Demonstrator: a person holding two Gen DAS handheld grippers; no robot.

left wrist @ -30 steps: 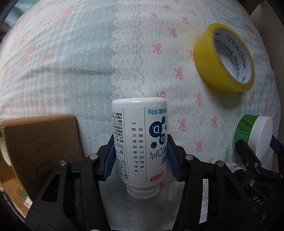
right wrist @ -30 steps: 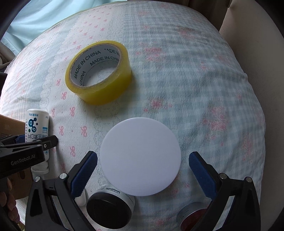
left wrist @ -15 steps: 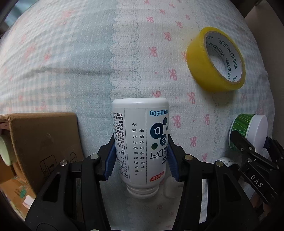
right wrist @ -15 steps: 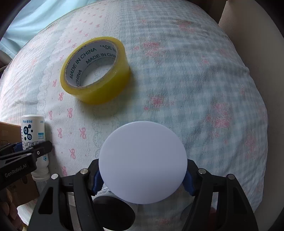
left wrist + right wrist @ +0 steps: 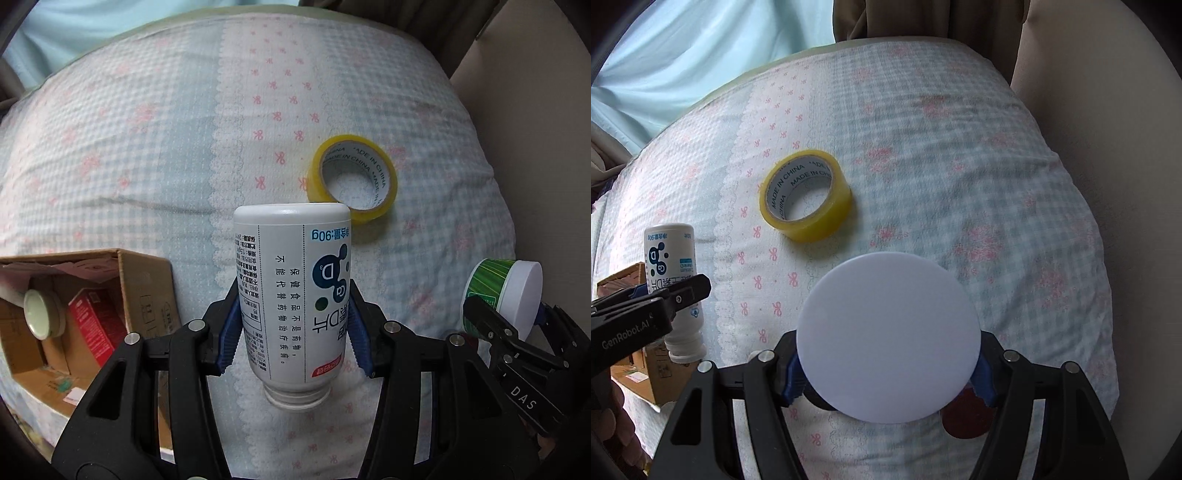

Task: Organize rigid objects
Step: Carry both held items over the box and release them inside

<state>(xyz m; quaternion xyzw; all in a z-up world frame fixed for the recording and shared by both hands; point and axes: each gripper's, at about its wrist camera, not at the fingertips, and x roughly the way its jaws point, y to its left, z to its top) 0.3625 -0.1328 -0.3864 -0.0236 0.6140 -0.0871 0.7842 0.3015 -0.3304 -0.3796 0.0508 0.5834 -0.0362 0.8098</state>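
My left gripper [image 5: 295,328] is shut on a white supplement bottle [image 5: 291,291], held upside down above the bed; it also shows in the right wrist view [image 5: 670,273]. My right gripper [image 5: 888,373] is shut on a green jar with a white lid [image 5: 888,352], lifted off the bed; the jar also shows at the right of the left wrist view [image 5: 506,291]. A yellow tape roll [image 5: 352,184] lies on the bedspread beyond both grippers, also in the right wrist view [image 5: 805,199].
An open cardboard box [image 5: 144,291] at the left holds a red carton [image 5: 92,325] and a pale round lid [image 5: 40,319]. A dark red lid [image 5: 964,419] lies on the bed under the right gripper. The bedspread [image 5: 147,147] ends at a beige wall on the right.
The right gripper closed on the white-lidded jar and lifted it. Both grippers have risen with their objects; the tape roll now looks farther away and the box interior has come into view.
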